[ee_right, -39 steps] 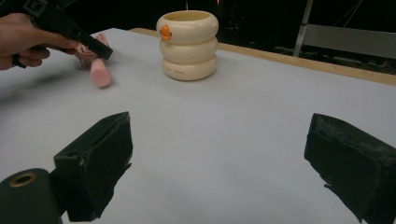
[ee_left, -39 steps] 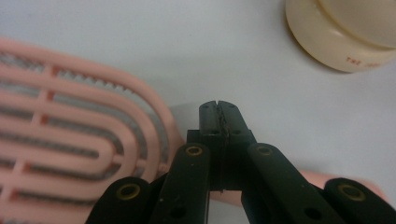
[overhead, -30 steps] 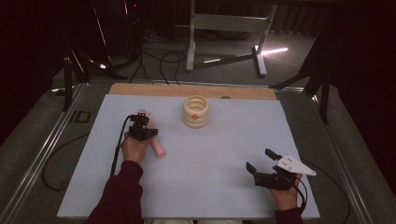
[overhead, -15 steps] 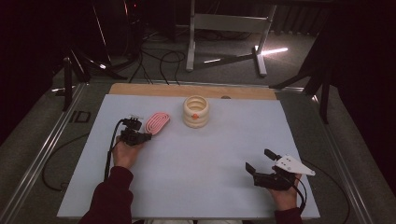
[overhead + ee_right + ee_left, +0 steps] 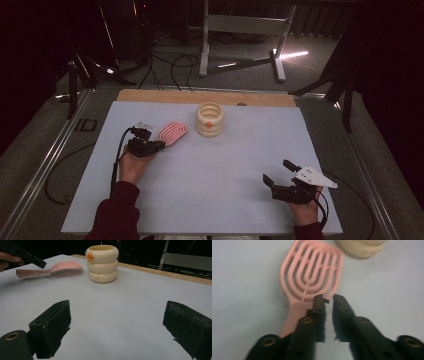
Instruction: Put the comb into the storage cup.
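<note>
A pink hairbrush (image 5: 172,132) lies flat on the white sheet, head toward the cream ringed cup (image 5: 209,120). In the left gripper view the brush (image 5: 312,272) has its handle running under the left jaw, and the cup (image 5: 362,248) is at the top edge. My left gripper (image 5: 159,145) (image 5: 328,298) hovers at the handle end, its jaws a narrow gap apart with nothing between them. My right gripper (image 5: 276,171) (image 5: 117,315) rests wide open and empty near the front right. The right gripper view shows the brush (image 5: 65,267) bristles-down beside the cup (image 5: 102,263).
The white sheet (image 5: 225,165) covers the table, with a wooden strip (image 5: 200,96) along its far edge. Metal rails (image 5: 45,165) run down both sides. Cables and a stand's legs (image 5: 240,62) lie on the floor beyond.
The left gripper carried the brush toward the cup, set it down on the sheet and let go. It now sits just behind the handle. The right gripper stayed put.
</note>
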Demonstrator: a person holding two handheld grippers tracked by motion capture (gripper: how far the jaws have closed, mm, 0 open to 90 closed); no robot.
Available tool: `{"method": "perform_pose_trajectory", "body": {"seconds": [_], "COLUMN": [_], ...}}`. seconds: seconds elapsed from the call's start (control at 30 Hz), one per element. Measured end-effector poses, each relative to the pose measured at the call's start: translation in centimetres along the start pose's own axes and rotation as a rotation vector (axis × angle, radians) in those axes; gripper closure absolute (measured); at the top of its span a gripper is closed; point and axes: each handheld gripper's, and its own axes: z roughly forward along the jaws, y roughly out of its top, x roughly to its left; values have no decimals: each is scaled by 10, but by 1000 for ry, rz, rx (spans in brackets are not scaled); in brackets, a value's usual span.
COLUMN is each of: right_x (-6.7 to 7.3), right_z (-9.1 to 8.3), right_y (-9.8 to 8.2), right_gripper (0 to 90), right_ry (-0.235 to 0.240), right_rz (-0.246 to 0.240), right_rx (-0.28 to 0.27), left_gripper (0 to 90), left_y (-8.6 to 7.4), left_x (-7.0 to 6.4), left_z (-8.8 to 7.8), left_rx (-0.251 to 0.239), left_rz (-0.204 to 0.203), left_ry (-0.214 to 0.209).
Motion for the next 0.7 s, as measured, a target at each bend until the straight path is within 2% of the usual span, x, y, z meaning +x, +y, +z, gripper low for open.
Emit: {"method": "perform_pose_trajectory", "body": {"seconds": [0.1, 0.17, 0.2, 0.23, 0.3, 0.37, 0.4, 0.43, 0.47, 0.53, 0.63, 0.7], "right_x": [0, 0, 0, 0, -1, -1, -1, -1, -1, -2, -2, -1], "right_z": [0, 0, 0, 0, 1, 1, 1, 1, 1, 1, 2, 4], "right_y": [0, 1, 1, 1, 3, 3, 3, 4, 4, 3, 4, 5], "right_gripper": [79, 79, 78, 78, 78, 78, 78, 79, 78, 78, 78, 78], "right_ry": [1, 2, 3, 2, 1, 3, 3, 3, 5, 9, 9, 11], "right_rz": [0, -2, -3, -3, -9, -10, -10, -9, -10, -15, -18, -28], "right_rx": [-3, -5, -7, -6, -10, -14, -14, -15, -19, -18, -19, -16], "left_gripper": [632, 497, 409, 373, 287, 237, 206, 206, 166, 122, 28, 1], "left_y": [-2, -5, -9, -15, -23, -31, -31, -38, -42, -55, -71, -78], "left_x": [-7, -9, -10, -10, -10, -9, -9, -9, -9, -7, -5, -3], "left_z": [-17, -25, -30, -38, -48, -58, -58, -65, -69, -81, -91, -94], "left_rx": [-77, -119, -144, -193, -246, -295, -295, -334, -350, -403, -441, -442], "left_rz": [59, 86, 95, 101, 104, 108, 108, 116, 121, 122, 131, 129], "left_ry": [14, 32, 42, 50, 78, 78, 78, 87, 91, 81, 64, 61]}}
